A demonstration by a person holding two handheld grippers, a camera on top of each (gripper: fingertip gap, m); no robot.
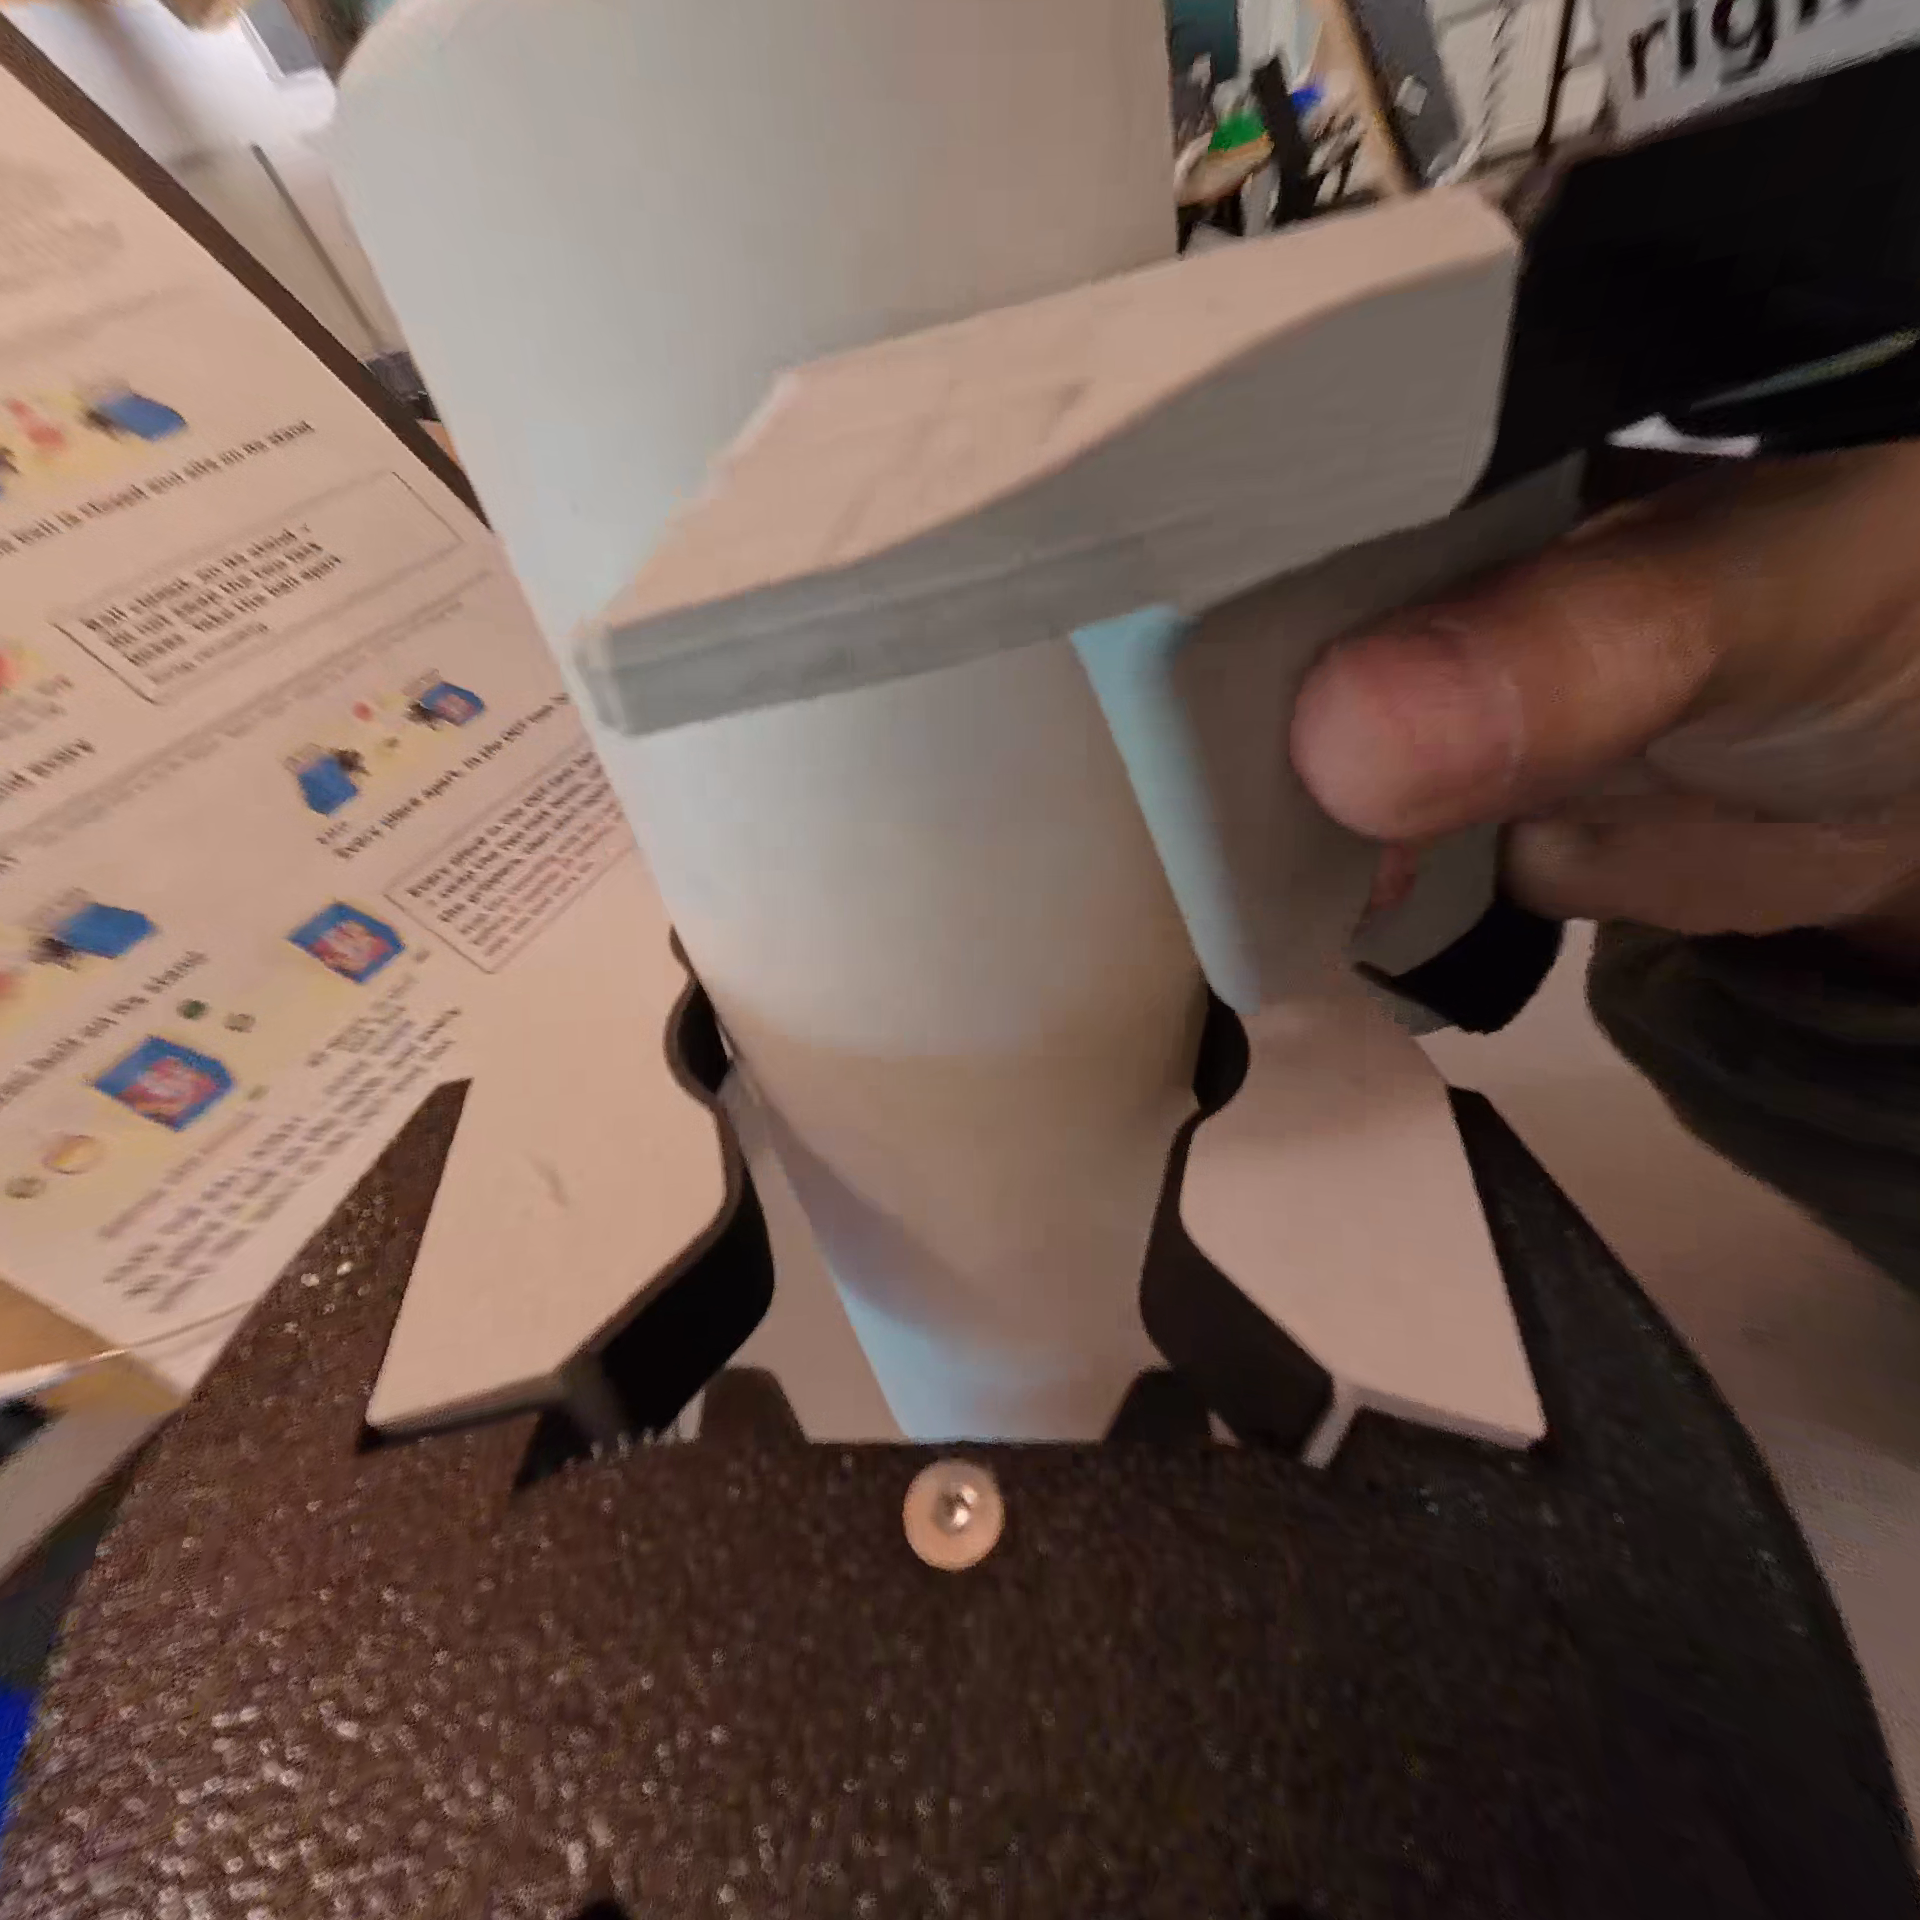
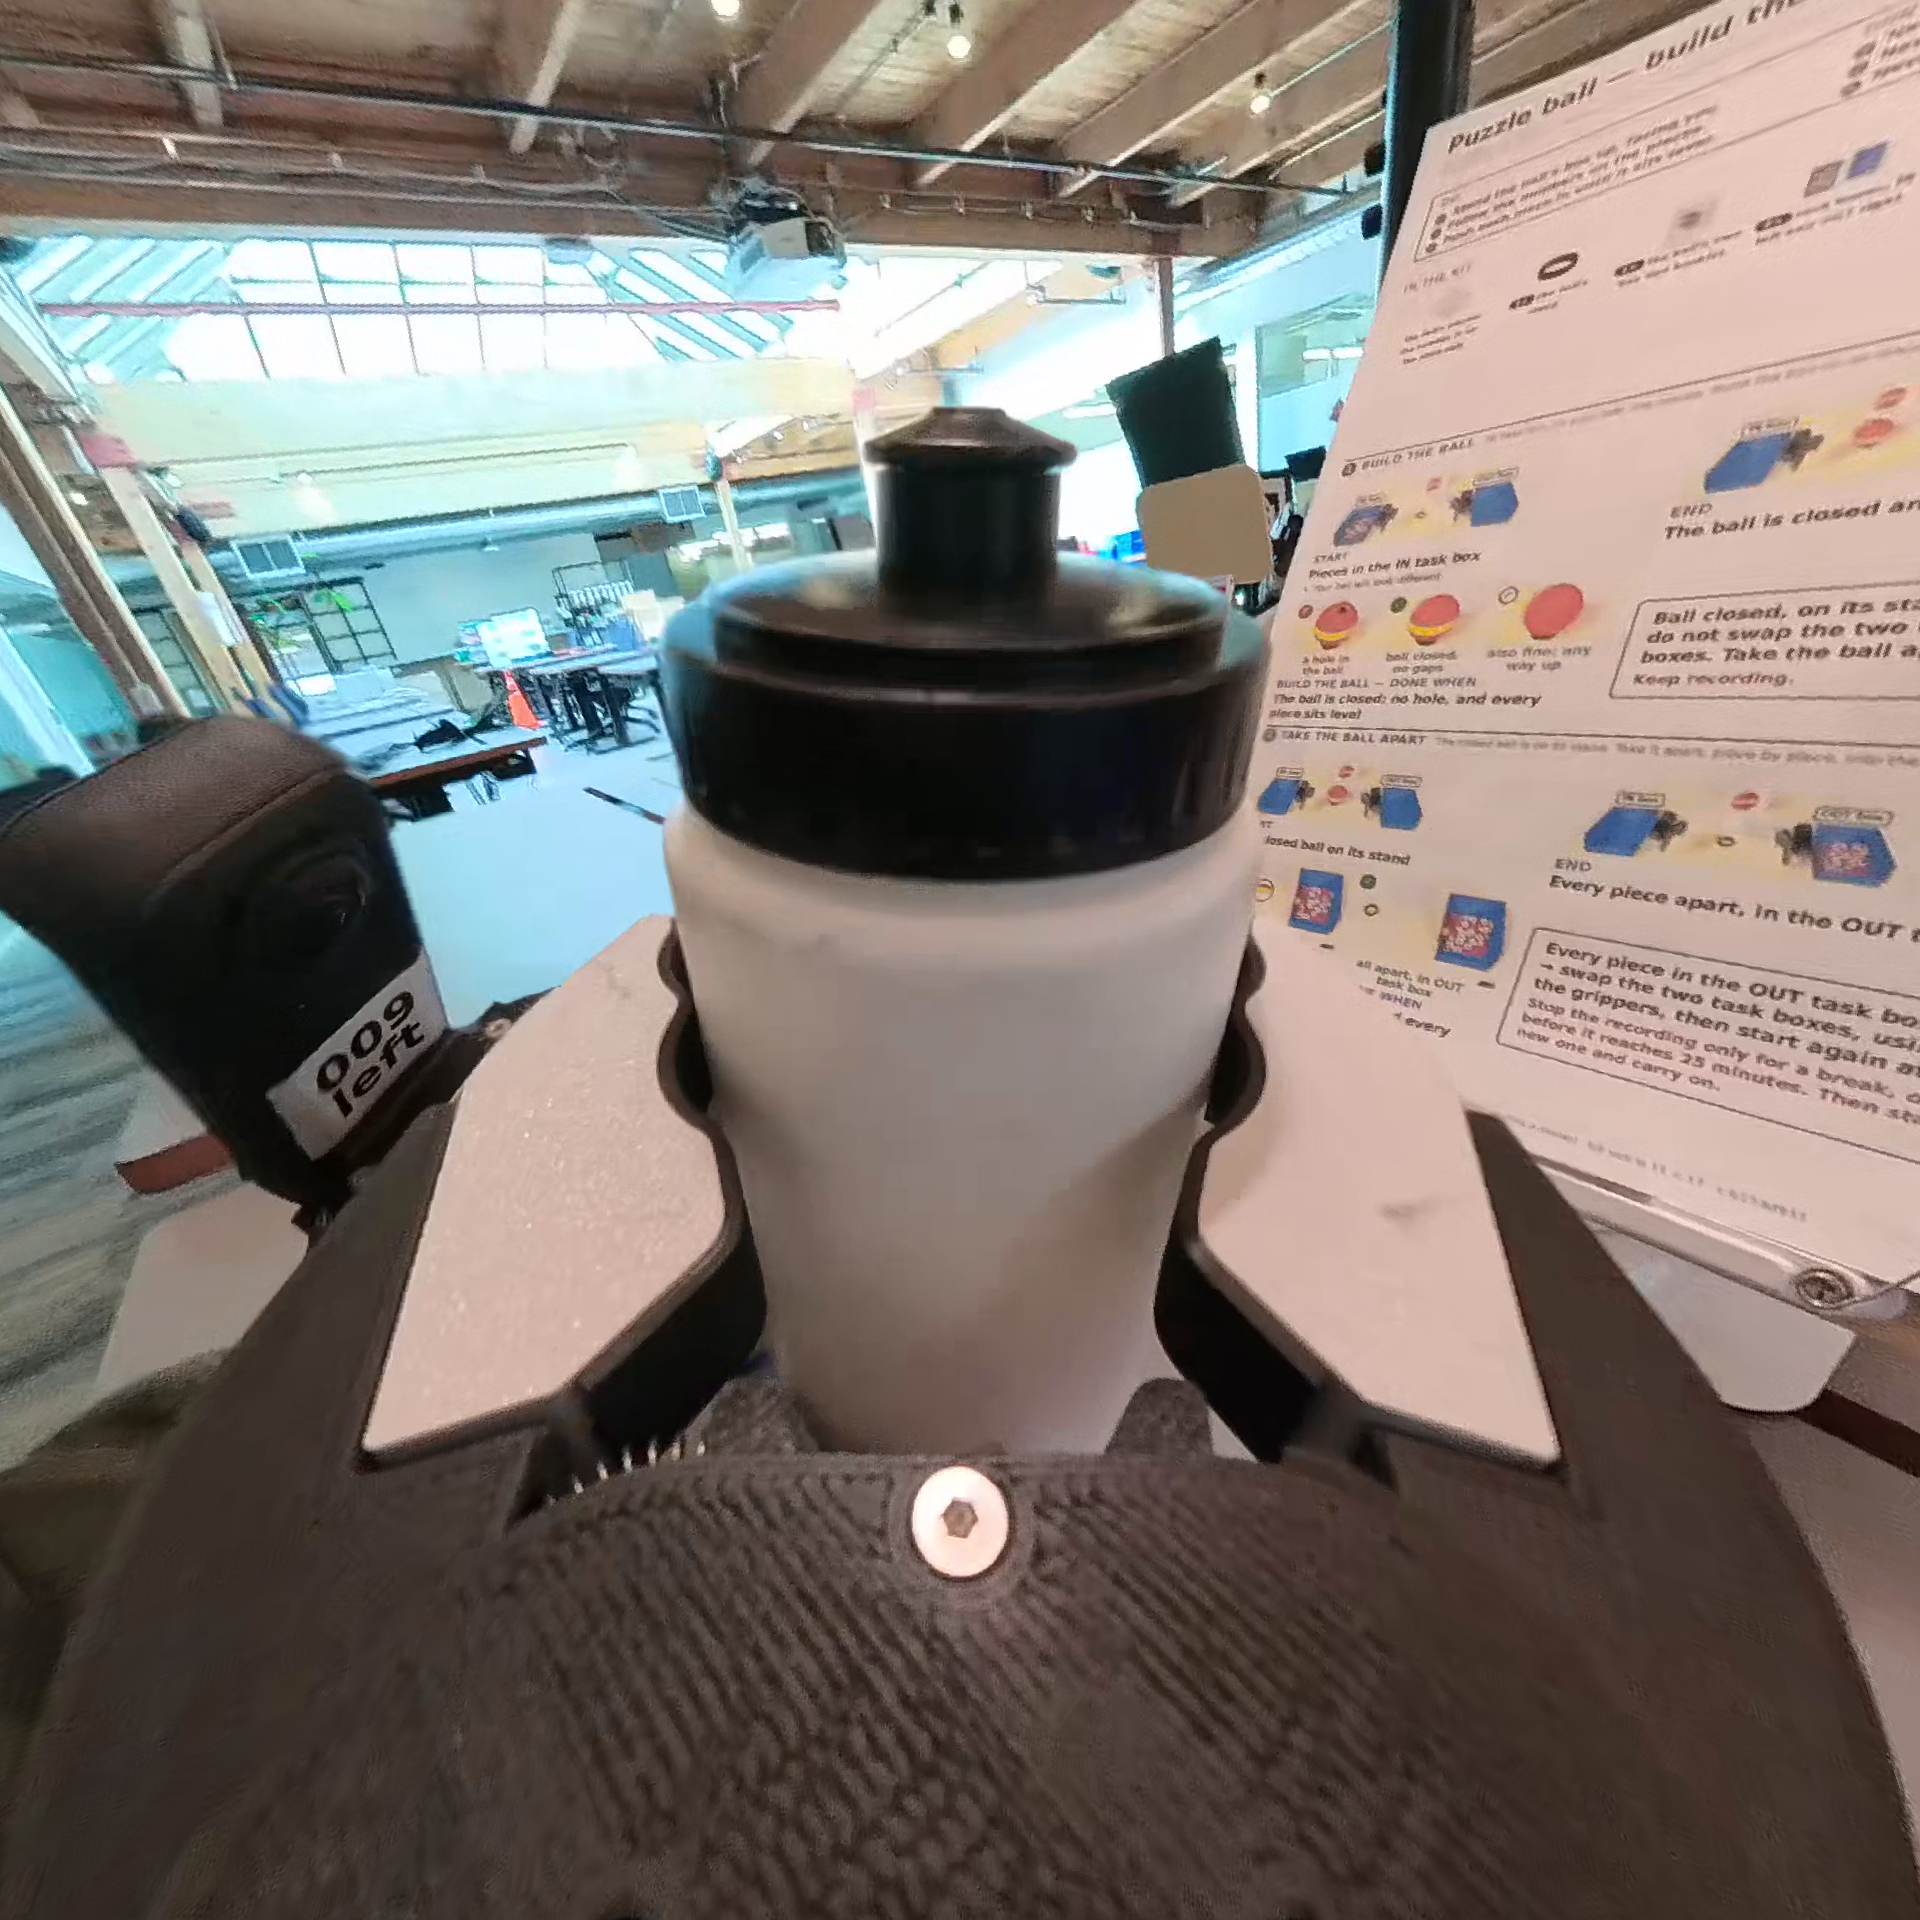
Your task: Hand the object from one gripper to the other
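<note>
Both grippers clamp the white squeeze bottle (image 2: pixel 961 1091): left gripper (image 1: pixel 961 1049) low on it, right gripper (image 2: pixel 961 1049) just under the black cap (image 2: pixel 966 717). If the giver lets go before the taker's hold is firm, that smooth plastic could slip; pulling apart too early could twist it.

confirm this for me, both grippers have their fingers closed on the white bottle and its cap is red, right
Not quite: the cap is black, not red, as the right wrist view shows. The rest holds: the right gripper has its fingers closed on the white bottle just below the cap, and in the left wrist view the left gripper clamps the bottle's lower body.
</note>
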